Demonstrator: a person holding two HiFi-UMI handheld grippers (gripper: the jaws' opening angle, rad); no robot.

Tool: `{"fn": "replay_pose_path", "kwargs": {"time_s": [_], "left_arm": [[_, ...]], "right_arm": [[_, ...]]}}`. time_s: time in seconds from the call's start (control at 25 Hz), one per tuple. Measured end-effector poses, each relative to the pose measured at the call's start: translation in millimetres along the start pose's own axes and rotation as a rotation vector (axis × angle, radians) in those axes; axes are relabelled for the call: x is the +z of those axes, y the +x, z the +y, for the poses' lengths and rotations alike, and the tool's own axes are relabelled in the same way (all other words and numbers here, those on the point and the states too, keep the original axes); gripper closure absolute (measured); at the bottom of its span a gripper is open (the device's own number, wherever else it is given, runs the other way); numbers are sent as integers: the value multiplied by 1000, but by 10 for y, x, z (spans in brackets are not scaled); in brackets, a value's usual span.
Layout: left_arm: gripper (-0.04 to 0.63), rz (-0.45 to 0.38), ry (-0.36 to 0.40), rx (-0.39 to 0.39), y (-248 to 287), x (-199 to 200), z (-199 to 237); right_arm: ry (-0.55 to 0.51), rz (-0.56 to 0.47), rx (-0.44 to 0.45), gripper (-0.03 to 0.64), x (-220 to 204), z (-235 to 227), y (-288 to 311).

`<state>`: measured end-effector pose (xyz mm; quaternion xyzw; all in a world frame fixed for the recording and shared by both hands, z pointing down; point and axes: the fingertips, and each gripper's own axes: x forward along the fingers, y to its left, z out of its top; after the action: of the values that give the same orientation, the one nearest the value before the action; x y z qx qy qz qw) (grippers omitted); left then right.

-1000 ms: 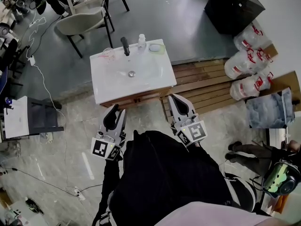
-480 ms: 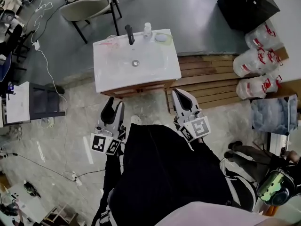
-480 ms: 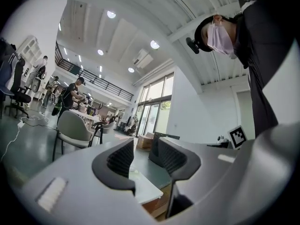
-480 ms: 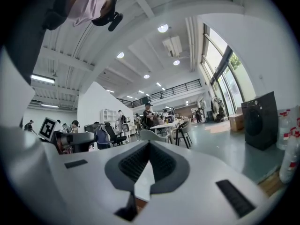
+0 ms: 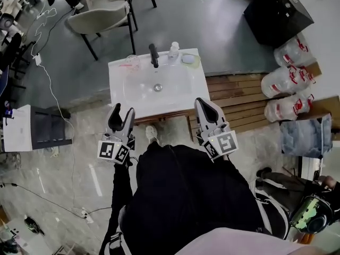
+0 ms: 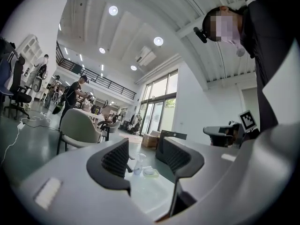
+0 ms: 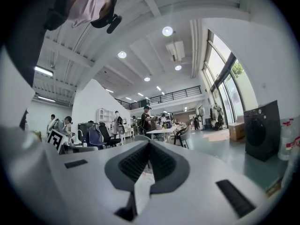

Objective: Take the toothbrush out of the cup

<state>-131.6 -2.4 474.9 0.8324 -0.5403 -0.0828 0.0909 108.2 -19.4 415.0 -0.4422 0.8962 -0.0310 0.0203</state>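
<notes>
A clear cup stands at the back left corner of the white sink, with a pink toothbrush in it. My left gripper hovers at the sink's front left edge, its jaws opening with nothing between them. In the left gripper view the left gripper frames a spray bottle and a soap dish; the cup is hidden there. My right gripper is at the sink's front right corner, shut and empty. In its own view the right gripper has its pads together.
A black faucet, a spray bottle and a soap dish line the sink's back edge. A chair stands behind. To the right are a wooden pallet, water jugs and a black box.
Both grippers have come forward to the sink's front edge. The left gripper's jaws have spread wider apart. The right gripper stays shut.
</notes>
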Motion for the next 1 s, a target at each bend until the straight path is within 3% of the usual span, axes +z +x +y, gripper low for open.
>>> {"fn": "replay_pose_path", "kwargs": {"time_s": [0.24,0.44,0.68,0.84,1.0], "left_arm": [[379,63,33,-51,571,-138,943],[379,156,72,-68,1015,-457,1625],[374,236,-81,-21,1533,-1106,2318],[368,326,-169,-37,1794,-1610,2484],[365,330,-251,-15,1971,-1856,2529]], "right_arm": [[-32,-35,-33,615,227,79,866],[-19,-1,-66,615,111,89,1497],[-6,83,-101,615,-70,-14,1884],[-14,134,-131,615,-128,-188,1996],[-26,160,-139,615,-147,-354,2094]]}}
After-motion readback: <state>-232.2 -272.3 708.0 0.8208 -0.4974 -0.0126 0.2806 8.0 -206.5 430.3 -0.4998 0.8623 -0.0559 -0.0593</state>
